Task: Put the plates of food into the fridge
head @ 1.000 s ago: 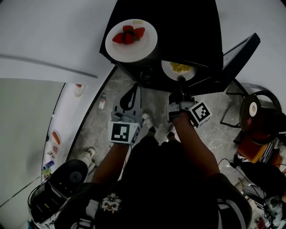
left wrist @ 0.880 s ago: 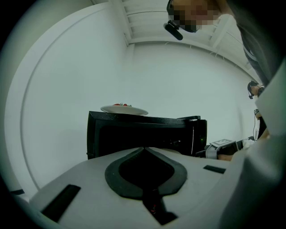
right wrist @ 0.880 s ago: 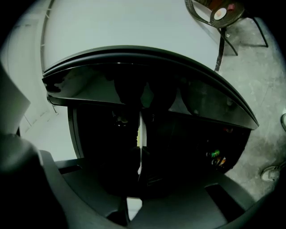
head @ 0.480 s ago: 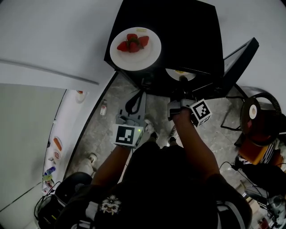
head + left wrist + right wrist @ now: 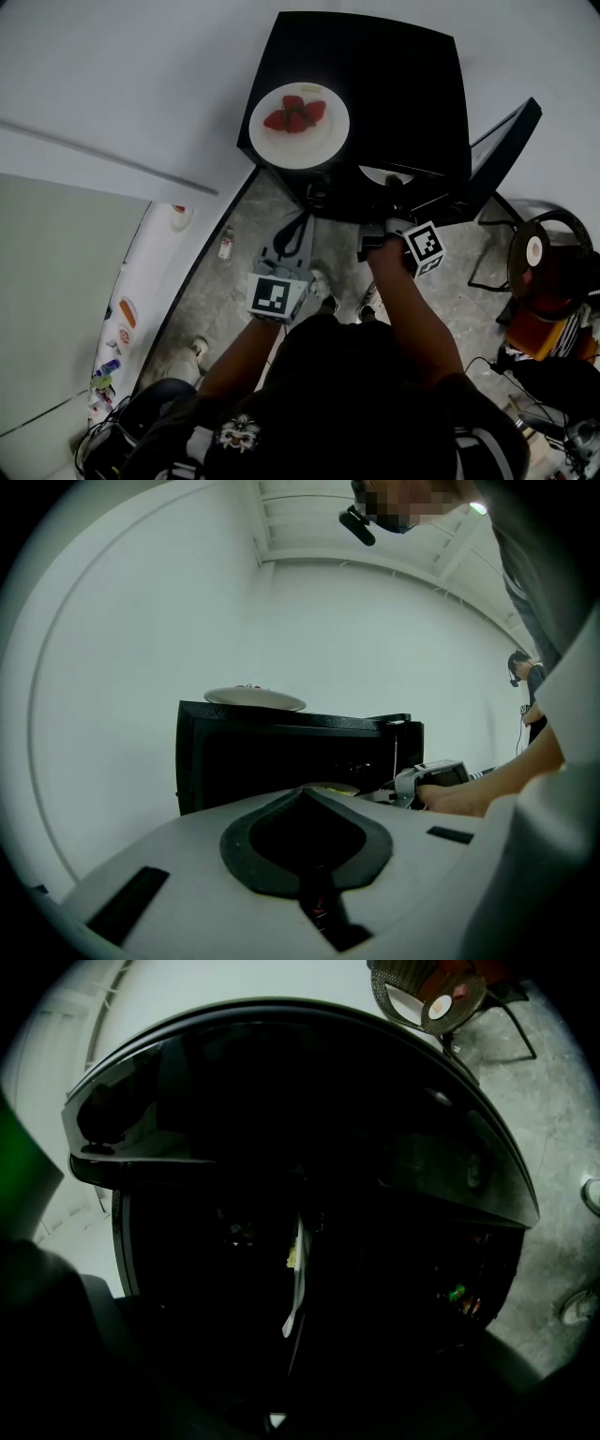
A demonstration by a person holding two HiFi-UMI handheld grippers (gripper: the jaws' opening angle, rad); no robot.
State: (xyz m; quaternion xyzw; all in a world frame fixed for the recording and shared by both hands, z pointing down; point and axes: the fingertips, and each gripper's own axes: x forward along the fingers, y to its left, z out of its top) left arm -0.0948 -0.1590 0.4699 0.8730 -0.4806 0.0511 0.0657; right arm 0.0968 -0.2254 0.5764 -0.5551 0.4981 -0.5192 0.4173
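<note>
In the head view the task looks about half done at best: the strawberry plate [image 5: 281, 152] sits on top of the black fridge [image 5: 394, 75], towards its left near corner, and has not yet gone in. The plate of yellow food [image 5: 377, 174] is mostly under the fridge's top edge, with only its near rim showing at the opening. The door [image 5: 506, 141] stands open to the right. The right gripper [image 5: 392, 192] reaches forward from an outstretched forearm, its tip at that rim. The left gripper [image 5: 300, 217] hangs lower and nearer, left of the right one and short of the fridge, pointing towards it. In the left gripper view its fingers are closed together at the tip around an empty loop and hold nothing. The strawberry plate [image 5: 255, 698] shows up on the fridge roof well beyond them, and the person's right hand [image 5: 459, 797] reaches towards the opening at the right. In the right gripper view everything is dark inside the fridge; the plate of yellow food [image 5: 296, 1288] is seen edge-on, running from the fingers into the cavity with a speck of yellow on it. The fingers appear clamped on its near rim, so it is inside but not yet released. What is left, I judge, is to set it down, let go, and bring in the strawberry plate.
</note>
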